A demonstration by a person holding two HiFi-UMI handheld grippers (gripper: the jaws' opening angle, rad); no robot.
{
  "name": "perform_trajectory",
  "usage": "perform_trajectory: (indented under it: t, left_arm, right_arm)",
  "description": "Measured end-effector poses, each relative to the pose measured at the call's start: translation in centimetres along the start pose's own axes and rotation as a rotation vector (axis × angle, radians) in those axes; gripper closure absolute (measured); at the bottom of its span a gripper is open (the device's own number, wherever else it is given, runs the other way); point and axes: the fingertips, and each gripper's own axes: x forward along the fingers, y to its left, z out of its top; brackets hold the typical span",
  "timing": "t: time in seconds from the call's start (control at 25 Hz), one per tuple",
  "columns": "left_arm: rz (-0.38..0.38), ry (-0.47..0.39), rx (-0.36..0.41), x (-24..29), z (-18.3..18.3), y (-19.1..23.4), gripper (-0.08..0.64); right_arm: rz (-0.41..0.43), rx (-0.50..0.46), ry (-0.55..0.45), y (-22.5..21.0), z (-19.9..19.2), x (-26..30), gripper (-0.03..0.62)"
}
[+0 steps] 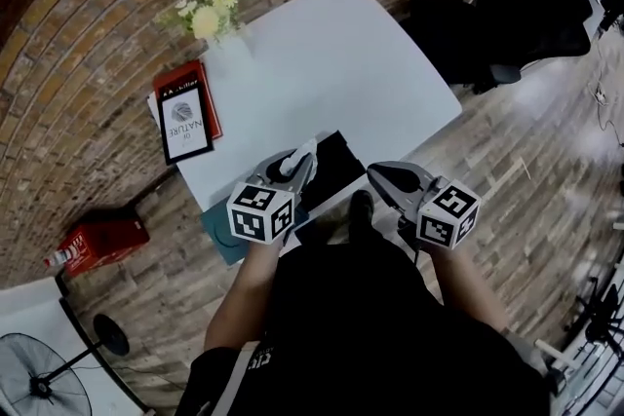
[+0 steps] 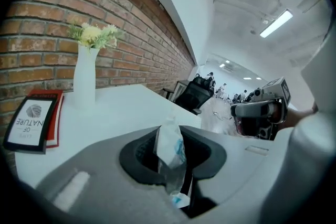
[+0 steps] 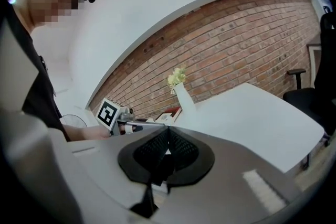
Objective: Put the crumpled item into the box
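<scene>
Left gripper point(image 1: 295, 167), tilted down, pinches crumpled item point(image 2: 170, 145).

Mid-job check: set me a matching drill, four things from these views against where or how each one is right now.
Things
1. wrapper
2. right gripper
3. vase
4. book

States
A. jaws together, nothing between them
B. holds yellow flowers
C. pinched in the left gripper
D. lies on the table near the vase

Pairs: 1-C, 2-A, 3-B, 4-D
</scene>
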Motion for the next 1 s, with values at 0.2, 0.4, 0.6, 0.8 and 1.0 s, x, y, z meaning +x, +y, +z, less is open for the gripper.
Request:
perform_trajectory:
  t: [0.2, 0.4, 0.6, 0.8, 1.0]
  left_arm:
    - [0.015, 0.11, 0.04, 1.8, -2.8, -0.2, 0.485]
    - [0.004, 0.211, 0.079, 3.8, -5.0, 0.0, 0.485]
    - [-0.01, 0.274, 0.102, 5.4, -5.7, 0.4, 0.485]
    - [-0.09, 0.391, 0.125, 7.6, -7.0, -0.2, 0.485]
    - [-0.145, 0.539, 0.094, 9.4, -9.5, -0.5, 0.483]
  right_arm:
    - [0.039, 0.022, 0.001, -0.3, -0.4, -0.2, 0.591]
    - [0.068, 0.012, 0.003, -0.6, -0.2, 0.0, 0.591]
    - [0.066, 0.018, 0.016, -1.7, 0.0, -0.3, 0.591]
    - [0.064, 0.01, 0.029, -2.9, 0.4, -0.1, 0.591]
    - [0.057, 0.01, 0.038, -3.6, 0.7, -0.2, 0.591]
